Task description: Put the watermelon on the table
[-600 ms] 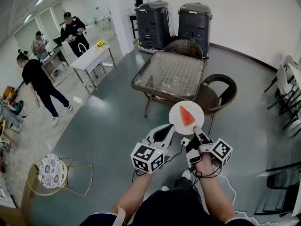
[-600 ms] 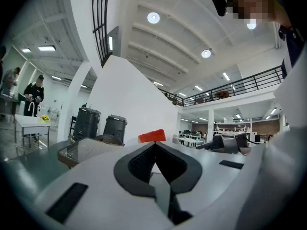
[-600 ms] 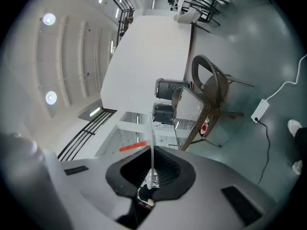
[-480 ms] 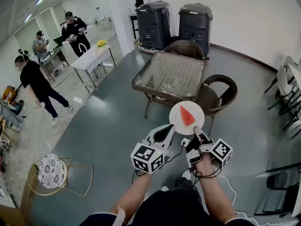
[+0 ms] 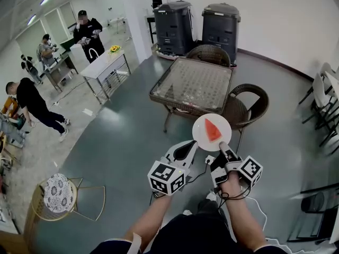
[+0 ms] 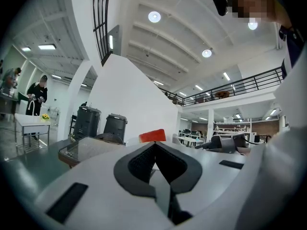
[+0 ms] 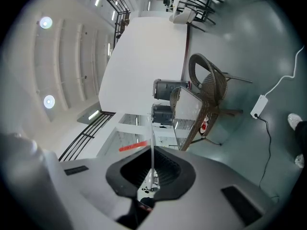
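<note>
The step in hand is the carrying. The watermelon slice (image 5: 213,130) lies on a white plate (image 5: 203,123) held in the air, well short of the glass tabletop (image 5: 193,83). The right tool (image 5: 222,145) pinches the near rim of the plate, with its jaws closed on the thin edge. The left tool (image 5: 188,148) is just beside the plate's left edge, its jaws pressed together on nothing; I cannot tell whether it touches the plate. Next, I think, the plate must go forward past the wicker chair (image 5: 246,102), kept level so the slice does not slide, then down onto the tabletop.
</note>
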Demonstrator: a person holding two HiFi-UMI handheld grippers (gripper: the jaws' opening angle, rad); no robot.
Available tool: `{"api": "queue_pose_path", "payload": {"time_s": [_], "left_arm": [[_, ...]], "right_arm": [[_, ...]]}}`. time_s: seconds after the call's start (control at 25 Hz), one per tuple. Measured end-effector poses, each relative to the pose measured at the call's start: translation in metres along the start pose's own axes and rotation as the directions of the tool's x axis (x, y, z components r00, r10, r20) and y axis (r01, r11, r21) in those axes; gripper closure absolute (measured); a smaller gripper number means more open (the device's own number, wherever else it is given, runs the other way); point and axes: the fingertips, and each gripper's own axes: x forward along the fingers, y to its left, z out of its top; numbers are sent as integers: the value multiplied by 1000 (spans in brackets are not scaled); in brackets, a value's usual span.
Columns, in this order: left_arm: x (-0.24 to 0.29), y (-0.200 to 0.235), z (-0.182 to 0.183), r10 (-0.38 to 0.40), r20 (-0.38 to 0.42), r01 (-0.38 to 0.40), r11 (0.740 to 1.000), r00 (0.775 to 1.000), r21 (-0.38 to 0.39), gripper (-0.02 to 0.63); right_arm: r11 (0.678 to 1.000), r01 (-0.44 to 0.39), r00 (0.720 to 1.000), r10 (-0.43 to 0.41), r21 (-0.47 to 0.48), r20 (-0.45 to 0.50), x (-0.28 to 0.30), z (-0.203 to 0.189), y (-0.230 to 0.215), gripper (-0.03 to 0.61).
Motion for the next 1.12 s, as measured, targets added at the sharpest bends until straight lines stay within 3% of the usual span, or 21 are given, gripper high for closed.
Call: {"api": "queue_pose_path", "payload": {"time_s": [0.4,1.12], "left_arm": [[25,24,1,11,-8,-11,1000,1000,-4,609],[167,116,17,36,-38,-35,999,999,8,609]], "right_arm": [[1000,19,1000,-19,9,-1,31,14,-7,568],[1000,-3,1000,3,25,-14,181,102,-14,568]]}}
